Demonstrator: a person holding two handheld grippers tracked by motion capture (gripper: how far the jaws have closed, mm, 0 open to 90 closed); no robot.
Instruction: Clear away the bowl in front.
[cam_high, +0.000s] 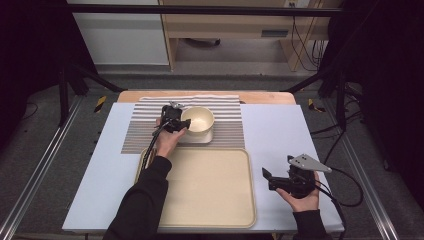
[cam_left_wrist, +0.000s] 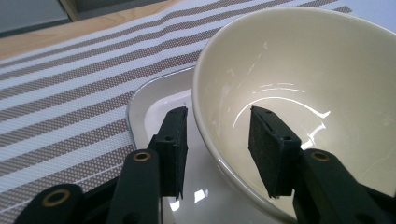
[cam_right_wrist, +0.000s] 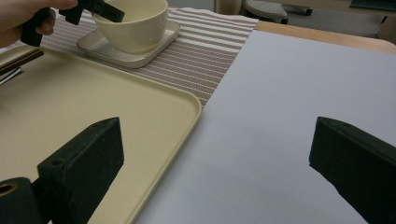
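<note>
Table (cam_high: 280, 130): covered by a pale sheet, its wooden edge bare at the far side; it carries everything in the work.
Tray (cam_high: 220, 200): a large beige tray at the near centre, nothing standing on it, probably waiting to receive the crockery.
Striped mat (cam_high: 140, 130): a brown-and-white placemat on the far side of the tray, lying flat under the dish.
Square plate (cam_left_wrist: 154, 105): a small white plate with rounded corners, on the striped mat just beyond the tray's far edge; it serves as the saucer under the bowl.
Bowl (cam_high: 198, 120): a cream bowl, upright and empty, standing on the square plate at the far centre of the table.
Left gripper (cam_left_wrist: 217, 144): reached out over the tray's far left corner to the bowl's left side. Its jaws stand moderately apart and straddle the bowl's wall, one outside over the plate, one inside the bowl; no pad clearly presses the wall yet. The placement suits a pinch on the rim, judged to be the start of a lift.
Right gripper (cam_right_wrist: 217, 163): held low at the near right, over the bare sheet just right of the tray, well apart from the bowl. Its jaws are wide and hold nothing, apparently parked clear of the left arm's work.
</note>
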